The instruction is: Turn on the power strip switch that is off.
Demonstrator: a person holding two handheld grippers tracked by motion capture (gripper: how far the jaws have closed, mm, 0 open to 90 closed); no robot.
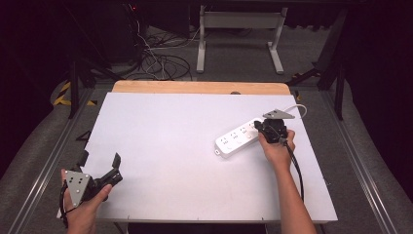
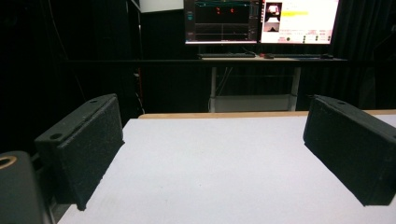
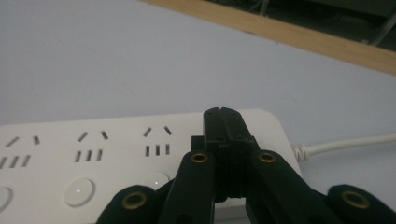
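A white power strip (image 1: pixel 236 139) lies slantwise on the right half of the white table (image 1: pixel 170 146). Its white cord (image 1: pixel 300 108) loops off at the far right end. My right gripper (image 1: pixel 257 126) is shut, jaws pressed together, with the tips over the strip's cord end. In the right gripper view the closed tips (image 3: pixel 224 114) sit above the strip (image 3: pixel 93 154), beside its last socket and near a round button (image 3: pixel 79 191); whether they touch it I cannot tell. My left gripper (image 1: pixel 101 160) is open at the near left corner, with bare table between its jaws (image 2: pixel 215 135).
A wooden strip (image 1: pixel 199 87) borders the table's far edge. Beyond it are a white desk frame (image 1: pixel 238 29) and tangled floor cables (image 1: pixel 160 58). Lit monitors (image 2: pixel 261 21) stand on a desk in the left gripper view. Bare white surface spans the table's middle and left.
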